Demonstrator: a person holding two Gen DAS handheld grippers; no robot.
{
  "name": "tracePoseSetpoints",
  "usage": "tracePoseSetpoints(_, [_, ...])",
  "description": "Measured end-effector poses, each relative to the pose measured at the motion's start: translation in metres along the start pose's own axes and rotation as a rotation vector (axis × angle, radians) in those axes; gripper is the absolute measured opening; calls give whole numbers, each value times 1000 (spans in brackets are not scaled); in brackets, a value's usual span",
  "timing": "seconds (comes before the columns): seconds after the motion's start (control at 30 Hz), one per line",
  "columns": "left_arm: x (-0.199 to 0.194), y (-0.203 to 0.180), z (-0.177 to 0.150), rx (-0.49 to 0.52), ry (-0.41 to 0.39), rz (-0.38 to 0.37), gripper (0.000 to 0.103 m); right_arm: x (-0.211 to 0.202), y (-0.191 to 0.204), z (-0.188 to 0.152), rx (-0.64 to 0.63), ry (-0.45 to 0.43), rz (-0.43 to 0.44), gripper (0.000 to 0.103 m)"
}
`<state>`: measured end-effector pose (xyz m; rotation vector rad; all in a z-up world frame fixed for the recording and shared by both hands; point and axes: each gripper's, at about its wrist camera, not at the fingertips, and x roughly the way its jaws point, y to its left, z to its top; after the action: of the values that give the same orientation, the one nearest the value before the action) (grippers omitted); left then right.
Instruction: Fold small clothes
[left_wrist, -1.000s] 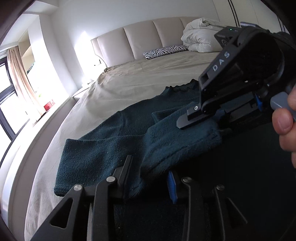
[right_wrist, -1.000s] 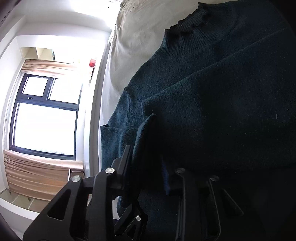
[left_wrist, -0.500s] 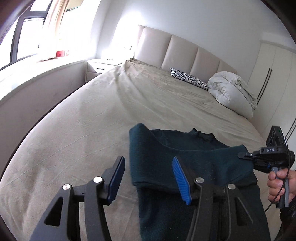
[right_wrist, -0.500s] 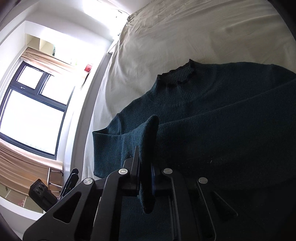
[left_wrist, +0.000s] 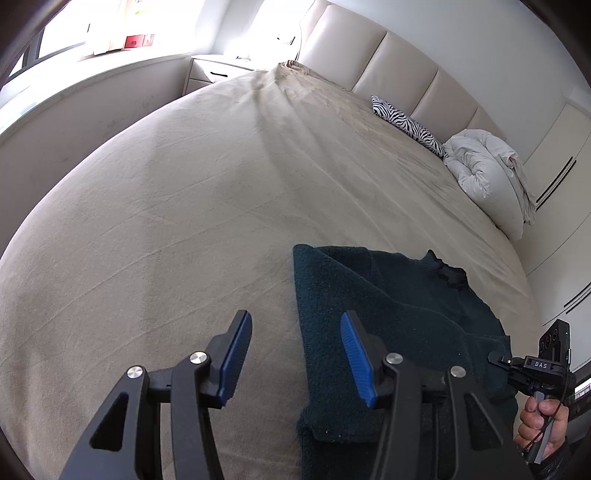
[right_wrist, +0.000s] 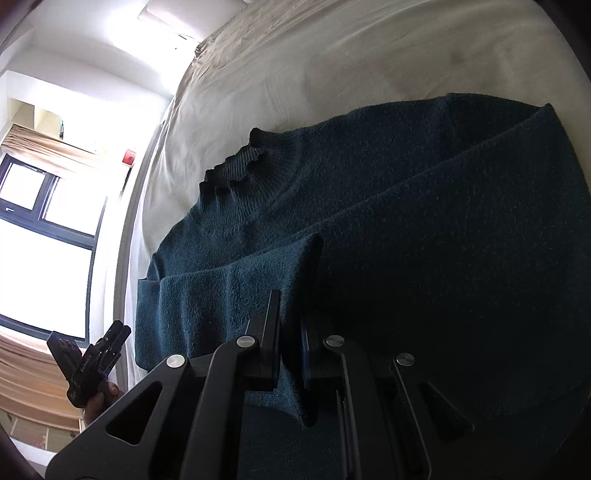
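A dark teal knit sweater (left_wrist: 388, 295) lies on the beige bed sheet (left_wrist: 184, 203), its ruffled collar (right_wrist: 236, 166) pointing towards the window side. My left gripper (left_wrist: 294, 321) hovers over the sweater's left edge. Its blue pads (left_wrist: 236, 350) stand apart and its jaws are closing, with nothing pressed between them. My right gripper (right_wrist: 290, 314) is shut on a folded sleeve of the sweater (right_wrist: 406, 221), which drapes across the body. The right gripper (left_wrist: 532, 369) also shows at the sweater's far right in a hand. The left gripper (right_wrist: 107, 343) sits off the bed's edge.
A zebra-print pillow (left_wrist: 406, 123) and a bundled white duvet (left_wrist: 487, 166) lie by the padded headboard (left_wrist: 369, 59). A nightstand (left_wrist: 218, 72) stands in the corner under the window sill. Wardrobe doors (left_wrist: 561, 166) run along the right. Wide bare sheet spreads left of the sweater.
My left gripper let go of the sleeve, opened, rolled and drew away to the sweater's left edge. My right gripper stayed shut on the sleeve and pulled back from the sweater's body.
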<state>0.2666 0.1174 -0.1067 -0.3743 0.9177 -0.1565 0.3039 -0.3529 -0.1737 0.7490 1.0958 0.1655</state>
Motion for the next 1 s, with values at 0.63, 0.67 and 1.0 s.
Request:
tracePoseSetpoints(0.63, [46, -12, 7, 68, 59, 58, 14, -32, -18, -29, 2, -29, 31, 8])
tracePoseSetpoints(0.67, [46, -12, 7, 72, 56, 63, 13, -34, -16, -30, -15, -39, 15, 8])
tracePoseSetpoints(1.0, [41, -9, 0, 68, 0, 100, 9, -27, -11, -17, -33, -60, -90, 6])
